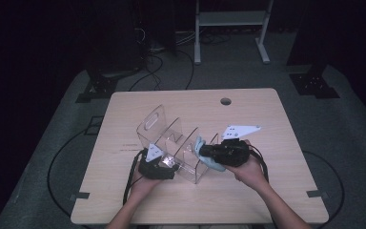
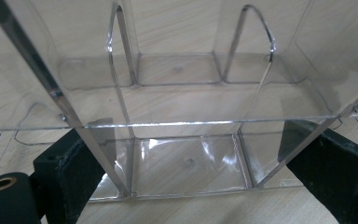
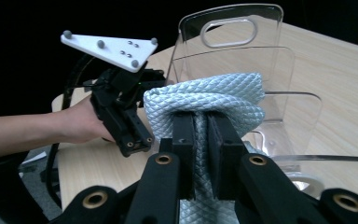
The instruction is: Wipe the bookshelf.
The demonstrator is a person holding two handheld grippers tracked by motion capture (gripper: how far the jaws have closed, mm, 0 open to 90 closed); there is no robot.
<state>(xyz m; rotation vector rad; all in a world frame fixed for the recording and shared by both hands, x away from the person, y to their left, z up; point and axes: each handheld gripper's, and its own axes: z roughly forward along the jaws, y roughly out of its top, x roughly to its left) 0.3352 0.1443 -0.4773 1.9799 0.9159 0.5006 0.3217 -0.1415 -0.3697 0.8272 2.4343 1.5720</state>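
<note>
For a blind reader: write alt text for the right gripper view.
The right gripper pinches a folded pale blue quilted cloth between its black jaws. Behind stands a clear acrylic organizer; at left, the left gripper.

A lab or recording studio: black-curtained dark walls, grey carpet (image 1: 343,129) crossed by taped cables (image 1: 59,157), stand bases (metal), and one lone wooden counter (image 1: 248,107).

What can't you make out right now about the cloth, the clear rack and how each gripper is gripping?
- Cloth: lower end cut off by the right gripper view's bottom edge, behind the right gripper.
- Left gripper: whether its pads press the clear rack is unclear.
- Rack compartment nearest the cloth: too small in the high view.
</note>
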